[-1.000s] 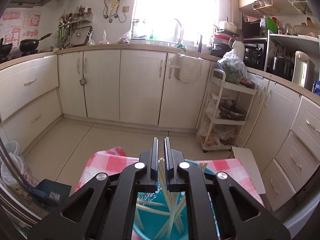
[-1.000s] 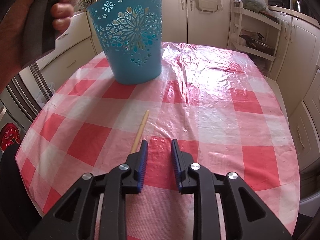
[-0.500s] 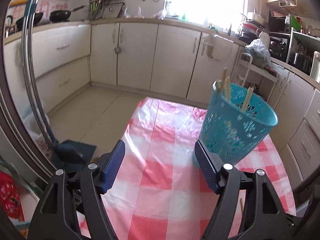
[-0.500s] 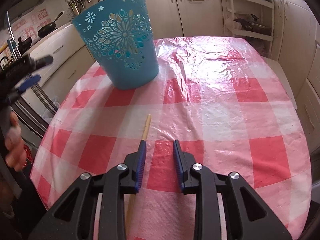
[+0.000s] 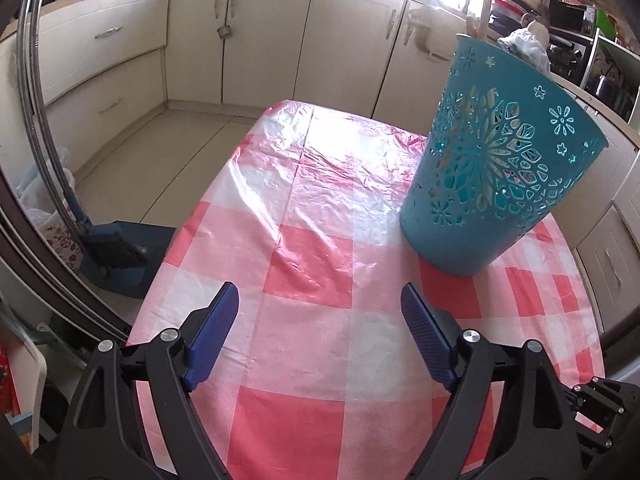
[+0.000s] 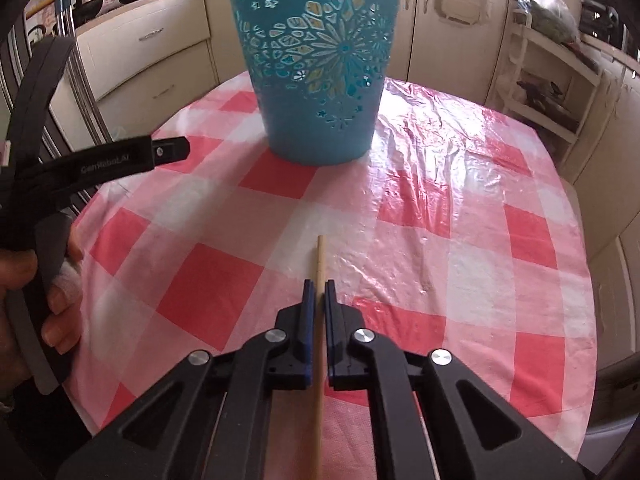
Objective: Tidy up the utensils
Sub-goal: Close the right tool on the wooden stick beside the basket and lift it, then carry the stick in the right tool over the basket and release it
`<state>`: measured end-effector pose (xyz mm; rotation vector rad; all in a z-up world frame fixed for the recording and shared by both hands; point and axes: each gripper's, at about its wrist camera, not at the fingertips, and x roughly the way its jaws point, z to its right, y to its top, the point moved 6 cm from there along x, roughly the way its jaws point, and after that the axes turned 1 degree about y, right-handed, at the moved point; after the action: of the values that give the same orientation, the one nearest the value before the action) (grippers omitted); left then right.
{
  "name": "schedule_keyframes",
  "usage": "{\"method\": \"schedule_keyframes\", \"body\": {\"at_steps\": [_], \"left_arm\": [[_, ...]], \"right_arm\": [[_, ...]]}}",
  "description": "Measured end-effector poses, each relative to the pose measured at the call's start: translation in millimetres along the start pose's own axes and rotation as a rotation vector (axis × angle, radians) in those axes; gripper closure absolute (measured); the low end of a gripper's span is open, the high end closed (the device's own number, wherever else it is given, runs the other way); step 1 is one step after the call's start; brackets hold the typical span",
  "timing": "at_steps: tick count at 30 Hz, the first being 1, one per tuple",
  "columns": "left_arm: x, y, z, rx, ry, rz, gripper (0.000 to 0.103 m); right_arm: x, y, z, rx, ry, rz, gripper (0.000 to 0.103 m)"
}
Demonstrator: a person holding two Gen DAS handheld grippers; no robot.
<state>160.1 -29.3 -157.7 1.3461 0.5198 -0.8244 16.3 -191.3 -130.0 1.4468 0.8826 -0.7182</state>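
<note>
Checked plastic covered the counter (image 6: 460,216). Right claw (image 6: 319,286) had clamped a wooden chopstick (image 6: 320,264), blue basket (image 6: 320,64) beyond its tips. Left claw (image 5: 320,300) was opening wide, empty, basket ahead-right.

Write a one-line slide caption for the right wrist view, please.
Right gripper shut on a chopstick lying on the checked tablecloth, the blue basket beyond.

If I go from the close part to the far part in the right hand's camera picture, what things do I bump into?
Right gripper shut on the chopstick → open stretch of checked tablecloth → blue basket → cream cupboards at the back.
</note>
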Motion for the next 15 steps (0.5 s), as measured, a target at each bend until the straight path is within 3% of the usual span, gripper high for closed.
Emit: {"method": "schedule_keyframes", "body": {"at_steps": [3, 7, 9, 15], "left_arm": [[2.2, -0.8, 7.0, 0.019, -0.011, -0.019, 0.023], [5.6, -2.3, 10.8, 0.035, -0.019, -0.044, 0.022], [7.1, -2.7, 9.8, 0.032, -0.027, -0.056, 0.022], [9.8, -3.6, 8.6, 0.019, -0.030, -0.067, 0.022]], "right_arm": [[2.6, -0.8, 10.3, 0.034, 0.040, -0.050, 0.097], [3.5, 1.2, -1.8, -0.085, -0.011, -0.073, 0.097], [0.4, 2.8, 3.6, -0.024, 0.046, -0.069, 0.098], [-69.3, 39.7, 24.0, 0.175, 0.296, 0.166, 0.098]]}}
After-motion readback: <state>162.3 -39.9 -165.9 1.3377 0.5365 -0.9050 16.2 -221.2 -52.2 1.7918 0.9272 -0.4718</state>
